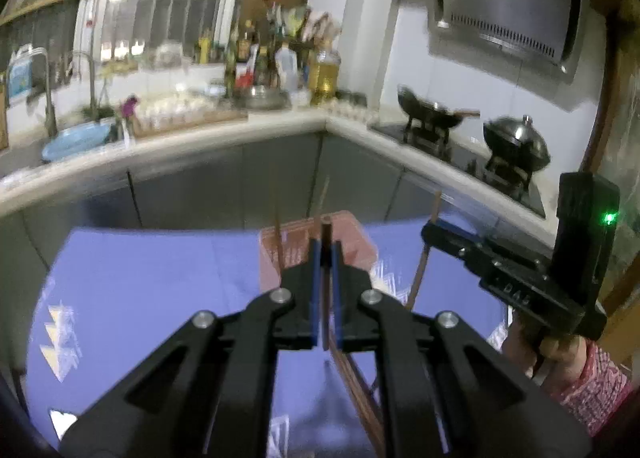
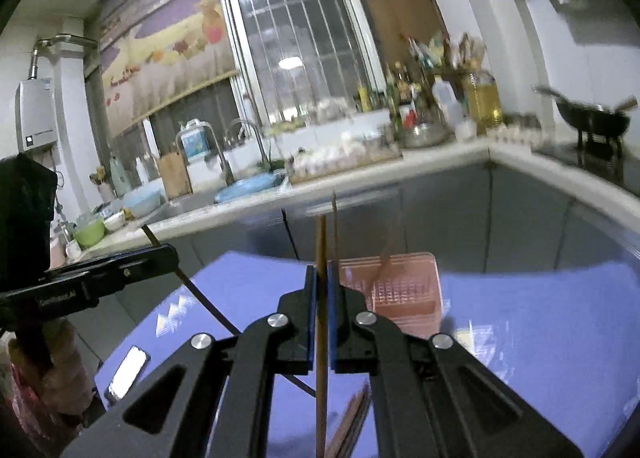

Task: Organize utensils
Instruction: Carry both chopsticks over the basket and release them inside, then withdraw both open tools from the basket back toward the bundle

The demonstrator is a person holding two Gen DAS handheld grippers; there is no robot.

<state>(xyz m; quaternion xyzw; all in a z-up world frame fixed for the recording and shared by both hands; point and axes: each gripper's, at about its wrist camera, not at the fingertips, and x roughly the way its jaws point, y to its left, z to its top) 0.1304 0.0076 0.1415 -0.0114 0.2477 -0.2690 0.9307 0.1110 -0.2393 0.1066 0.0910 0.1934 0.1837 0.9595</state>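
Observation:
In the left wrist view my left gripper (image 1: 326, 244) is shut on a dark brown chopstick (image 1: 327, 226) that stands upright above the purple-clothed table (image 1: 160, 278). Behind it a pink slotted basket (image 1: 352, 230) holds a few upright chopsticks. At the right, my right gripper (image 1: 427, 232) pinches a lighter chopstick (image 1: 418, 282). The right wrist view shows the right gripper (image 2: 321, 270) shut on that tan chopstick (image 2: 321, 242), the pink basket (image 2: 400, 290) just beyond, and the left gripper (image 2: 172, 252) with its dark chopstick (image 2: 208, 306). More chopsticks (image 2: 352, 418) lie on the cloth below.
A phone (image 2: 128, 374) lies at the table's near left edge. Behind the table runs an L-shaped counter (image 1: 280, 126) with a sink, a blue basin (image 1: 76, 142), bottles and a stove with woks (image 1: 516, 142). A hand in a pink patterned sleeve (image 1: 592, 382) grips the right tool.

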